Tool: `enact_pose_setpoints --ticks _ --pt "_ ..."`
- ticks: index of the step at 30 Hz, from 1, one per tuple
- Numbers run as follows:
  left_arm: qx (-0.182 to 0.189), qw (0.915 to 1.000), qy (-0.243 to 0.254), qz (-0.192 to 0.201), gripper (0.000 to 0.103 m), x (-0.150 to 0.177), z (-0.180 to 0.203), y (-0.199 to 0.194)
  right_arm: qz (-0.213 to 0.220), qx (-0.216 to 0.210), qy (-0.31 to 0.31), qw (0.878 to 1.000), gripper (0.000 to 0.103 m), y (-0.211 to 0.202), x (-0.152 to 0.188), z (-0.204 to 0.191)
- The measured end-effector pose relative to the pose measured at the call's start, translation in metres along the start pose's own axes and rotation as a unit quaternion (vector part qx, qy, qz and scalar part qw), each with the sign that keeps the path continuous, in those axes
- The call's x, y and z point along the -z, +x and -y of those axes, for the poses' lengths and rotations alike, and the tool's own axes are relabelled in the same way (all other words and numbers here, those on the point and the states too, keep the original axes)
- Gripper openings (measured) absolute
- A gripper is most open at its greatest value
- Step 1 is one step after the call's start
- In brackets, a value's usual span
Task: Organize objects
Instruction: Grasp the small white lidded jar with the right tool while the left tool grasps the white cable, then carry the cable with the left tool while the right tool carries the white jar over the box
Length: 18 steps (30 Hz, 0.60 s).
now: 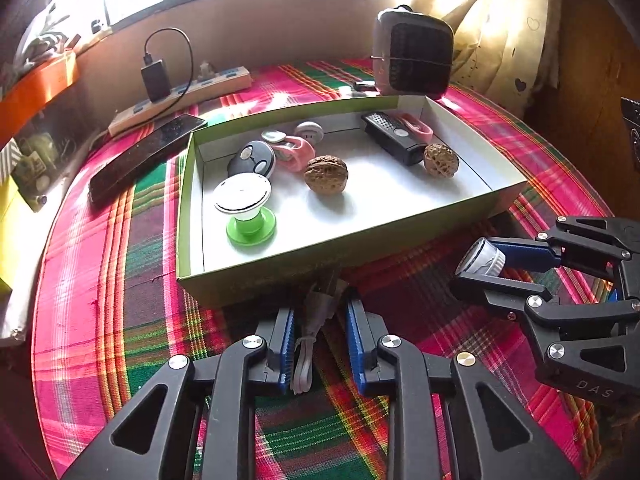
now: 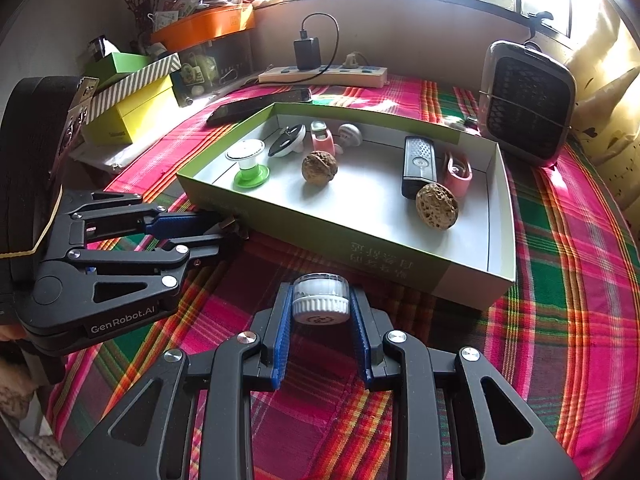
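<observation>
A shallow green box point(image 1: 320, 268) point(image 2: 304, 232) with a white floor stands on the plaid cloth. It holds two walnuts point(image 1: 326, 174) point(image 2: 437, 206), a black remote point(image 1: 396, 136), pink clips point(image 1: 294, 152), a green-footed suction holder point(image 1: 244, 208) and small round gadgets. My right gripper point(image 2: 320, 304) is shut on a small white and clear jar point(image 2: 320, 298), just in front of the box's near wall; it also shows in the left wrist view point(image 1: 480, 258). My left gripper point(image 1: 320, 320) straddles a coiled white cable with a dark plug point(image 1: 314, 320), fingers close around it, by the box's front wall.
A black phone point(image 1: 144, 156) lies left of the box. A power strip with a charger point(image 1: 180, 96) runs along the back wall. A small heater point(image 1: 412, 54) stands behind the box. Yellow and striped boxes point(image 2: 132, 108) are stacked at the far left.
</observation>
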<state>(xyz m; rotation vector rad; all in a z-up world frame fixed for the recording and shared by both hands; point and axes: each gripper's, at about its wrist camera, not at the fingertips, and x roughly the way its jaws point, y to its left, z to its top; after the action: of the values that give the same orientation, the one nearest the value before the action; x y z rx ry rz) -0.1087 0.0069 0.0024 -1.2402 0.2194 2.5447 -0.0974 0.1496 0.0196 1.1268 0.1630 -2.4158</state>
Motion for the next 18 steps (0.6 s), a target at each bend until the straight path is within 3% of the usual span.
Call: enact_pose_setpoints --ticks 18 --pt "-0.008 0.9999 -0.013 0.001 0.015 0.0019 -0.0004 -0.0019 0.003 -0.003 0.001 1.000 0.028 -0.0016 0.0003 0.0012"
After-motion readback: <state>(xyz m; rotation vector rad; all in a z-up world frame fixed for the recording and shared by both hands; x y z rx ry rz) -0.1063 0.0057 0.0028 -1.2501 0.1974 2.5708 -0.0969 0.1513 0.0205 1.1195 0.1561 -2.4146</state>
